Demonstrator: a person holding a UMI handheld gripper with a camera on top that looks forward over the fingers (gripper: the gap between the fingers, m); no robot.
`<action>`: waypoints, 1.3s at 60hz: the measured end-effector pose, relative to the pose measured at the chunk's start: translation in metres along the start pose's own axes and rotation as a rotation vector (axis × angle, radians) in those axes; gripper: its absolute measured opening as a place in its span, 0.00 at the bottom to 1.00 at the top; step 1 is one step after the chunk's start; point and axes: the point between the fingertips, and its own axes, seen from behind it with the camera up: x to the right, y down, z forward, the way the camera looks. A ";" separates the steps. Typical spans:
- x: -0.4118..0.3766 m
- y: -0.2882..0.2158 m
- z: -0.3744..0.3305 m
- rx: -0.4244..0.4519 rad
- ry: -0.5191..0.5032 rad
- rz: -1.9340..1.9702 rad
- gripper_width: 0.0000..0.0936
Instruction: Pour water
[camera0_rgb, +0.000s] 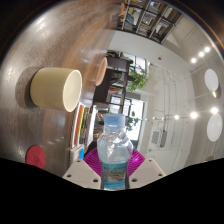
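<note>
Water bottle (114, 155), clear ribbed plastic, pale blue cap and label, pinched between magenta pads (94, 158) of gripper (115, 168); neck points forward, away from camera. Whole scene tilted, suggesting bottle being tipped for pour.

Left: cream cup (56, 89), smooth cylinder, likely ceramic, open mouth facing bottle side, standing on glossy brown table (35, 45), well apart from bottle cap. Cap appears on, so no flow likely yet.

Right, beyond: dining chairs (117, 75), potted plant (136, 80), ceiling spotlights (200, 52).
</note>
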 end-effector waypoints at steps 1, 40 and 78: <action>0.000 -0.005 0.002 0.009 0.004 -0.034 0.29; 0.008 -0.051 0.024 0.070 0.101 -0.349 0.29; -0.054 0.070 -0.013 -0.266 -0.084 1.660 0.31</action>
